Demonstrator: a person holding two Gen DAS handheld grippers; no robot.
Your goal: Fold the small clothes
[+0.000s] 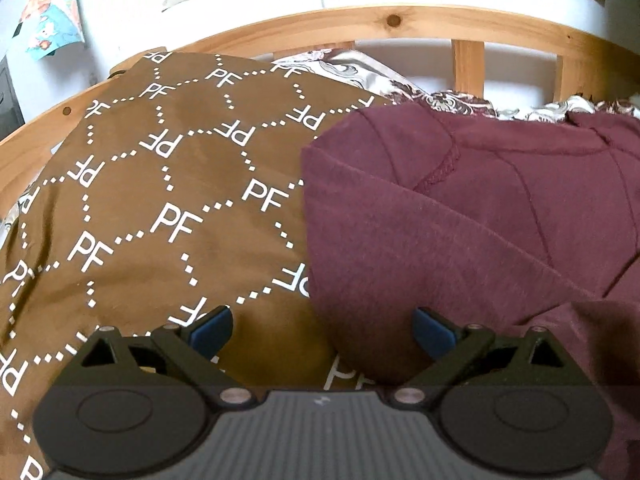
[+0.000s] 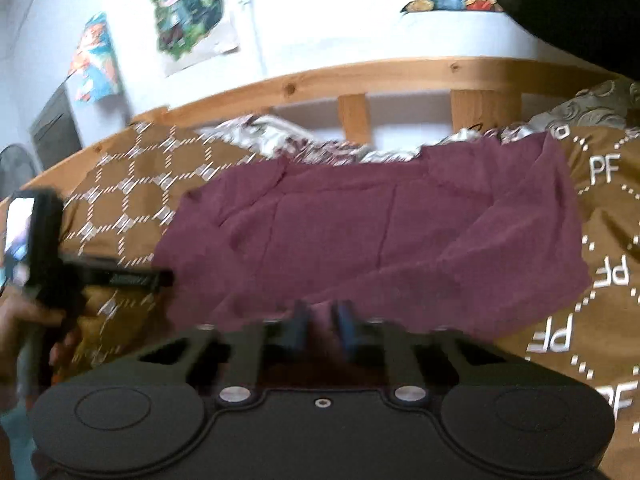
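Fingers (image 2: 298, 326) of the right gripper (image 2: 320, 330) pinch the near hem of a maroon garment (image 2: 360, 232), a grip only the blurred right wrist view shows. Its long axis runs side to side along the bed, parallel to the wooden headboard (image 2: 360, 76). Left gripper (image 1: 322, 330) hangs with fingers wide over the garment's left edge, above the brown bedspread (image 1: 160, 200).

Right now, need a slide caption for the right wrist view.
Right tool pinching the near edge of the maroon garment spread on the brown PF-print sheet.
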